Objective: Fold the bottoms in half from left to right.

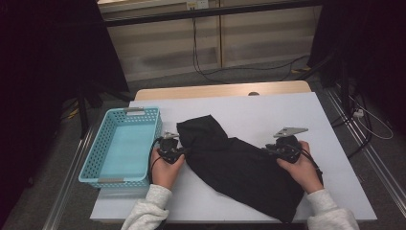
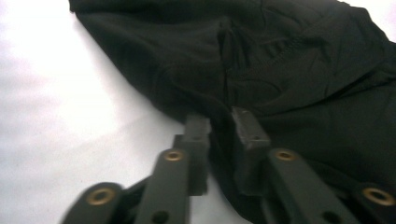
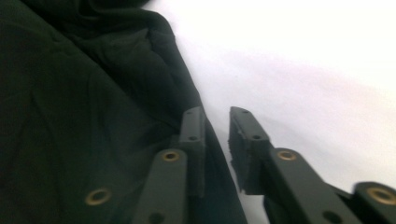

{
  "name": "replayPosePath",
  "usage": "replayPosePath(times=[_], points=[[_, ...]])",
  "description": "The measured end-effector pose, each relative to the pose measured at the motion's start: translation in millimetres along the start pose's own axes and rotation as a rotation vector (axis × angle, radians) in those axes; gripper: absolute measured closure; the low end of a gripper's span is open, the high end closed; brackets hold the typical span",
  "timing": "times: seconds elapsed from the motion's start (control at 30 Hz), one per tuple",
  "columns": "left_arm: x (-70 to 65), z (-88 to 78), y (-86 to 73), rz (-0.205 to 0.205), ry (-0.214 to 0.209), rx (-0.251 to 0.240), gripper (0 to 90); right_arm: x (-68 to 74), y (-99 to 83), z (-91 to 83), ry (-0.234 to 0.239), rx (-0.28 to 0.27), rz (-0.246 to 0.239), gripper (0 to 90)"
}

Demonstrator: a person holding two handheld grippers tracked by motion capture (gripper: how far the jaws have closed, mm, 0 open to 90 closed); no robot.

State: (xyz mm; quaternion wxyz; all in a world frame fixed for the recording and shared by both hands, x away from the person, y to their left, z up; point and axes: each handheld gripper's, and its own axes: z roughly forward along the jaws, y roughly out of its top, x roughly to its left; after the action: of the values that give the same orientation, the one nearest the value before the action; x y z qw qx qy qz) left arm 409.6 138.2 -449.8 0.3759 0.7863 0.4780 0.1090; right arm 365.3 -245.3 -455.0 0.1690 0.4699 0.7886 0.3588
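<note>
1. A black, soft, crumpled fabric garment [image 1: 239,165] lies flat on the white tabletop [image 1: 268,110], stretched on a diagonal from its upper end near the middle down toward the person's right forearm. Spread like this, both long edges are in reach of a gripper.
2. The left gripper [image 1: 183,151] sits at the garment's left edge, just beside the light blue perforated plastic basket [image 1: 93,160]. In the left gripper view its jaws stand slightly apart with a fold of cloth between them; the pads do not look pressed on it, so I judge it released.
3. The right gripper [image 1: 266,151] rests at the opposite edge. In the right gripper view one jaw lies over the cloth, the other over bare tabletop, with a gap between, so nothing is clamped.
4. The two grippers face each other across the cloth, which suits folding or gathering it.
5. The basket stands empty to the left, probably as the garment's destination.
</note>
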Motion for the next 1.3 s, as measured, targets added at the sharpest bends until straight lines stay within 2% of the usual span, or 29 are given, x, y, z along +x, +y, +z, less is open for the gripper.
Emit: replayPosePath(times=[0.03,0.07,0.1,0.17,0.23,0.3,0.37,0.43,0.6,0.7,0.8,0.9,1.07,1.1,1.13,1.17,1.23,1.27,1.3], points=[[0.0,0.0,0.0,0.000,0.000,0.000,70.4,-1.3,-1.7,-4.3,0.001,-0.011,0.012,69.4],[0.7,-0.8,0.8,0.011,0.003,-0.007,70.4,-1.3,-1.7,-4.3,0.001,-0.011,0.012,69.4],[2.1,-2.2,2.7,0.015,-0.018,-0.004,62.0,-2.4,-5.5,-11.0,-0.005,-0.020,0.025,66.4],[2.0,-2.3,3.9,0.019,-0.030,-0.009,55.1,-3.2,-9.9,-16.8,-0.006,-0.028,0.038,64.4],[2.0,-2.4,4.4,0.032,-0.033,-0.008,52.1,-3.4,-11.7,-18.8,-0.008,-0.030,0.041,63.7],[1.4,-2.2,5.5,0.053,-0.034,-0.012,39.6,-3.4,-19.3,-28.1,-0.016,-0.040,0.058,60.9],[1.4,-1.8,5.8,0.058,-0.040,-0.014,37.7,-3.1,-21.1,-30.8,-0.020,-0.039,0.062,60.8],[1.3,0.8,7.9,0.076,-0.039,-0.020,31.1,-2.7,-30.7,-42.2,-0.033,-0.038,0.074,60.9],[-2.0,3.2,14.0,0.093,-0.048,-0.021,26.8,-1.8,-45.6,-55.1,-0.053,-0.032,0.097,60.9],[-6.0,6.2,18.5,0.103,-0.059,-0.025,25.7,1.7,-58.3,-68.6,-0.064,-0.037,0.115,62.0],[-8.4,7.6,20.2,0.114,-0.053,-0.032,24.8,4.5,-63.6,-74.4,-0.069,-0.032,0.119,63.0],[-11.2,8.5,22.3,0.115,-0.066,-0.035,24.4,9.0,-70.7,-85.6,-0.078,-0.039,0.113,64.6],[-13.5,9.1,23.7,0.116,-0.075,-0.032,24.1,17.9,-76.3,-87.3,-0.060,-0.024,0.094,63.9],[-14.1,9.3,24.0,0.117,-0.072,-0.039,24.0,22.4,-77.2,-85.1,-0.054,-0.010,0.069,60.6],[-14.1,9.3,24.0,0.117,-0.072,-0.039,24.0,22.4,-77.2,-85.1,-0.054,-0.010,0.069,60.6],[-13.9,8.8,24.8,0.118,-0.071,-0.040,24.0,24.3,-78.5,-81.3,-0.076,0.003,0.034,58.8],[-14.0,8.8,25.0,0.121,-0.068,-0.038,23.9,22.7,-80.8,-79.2,-0.115,0.022,0.019,59.6],[-13.8,9.0,24.9,0.121,-0.070,-0.038,23.9,22.7,-80.8,-79.2,-0.115,0.022,0.019,59.6],[-13.0,9.6,24.6,0.119,-0.073,-0.035,23.9,17.4,-82.5,-82.3,-0.120,0.015,0.043,59.7]])
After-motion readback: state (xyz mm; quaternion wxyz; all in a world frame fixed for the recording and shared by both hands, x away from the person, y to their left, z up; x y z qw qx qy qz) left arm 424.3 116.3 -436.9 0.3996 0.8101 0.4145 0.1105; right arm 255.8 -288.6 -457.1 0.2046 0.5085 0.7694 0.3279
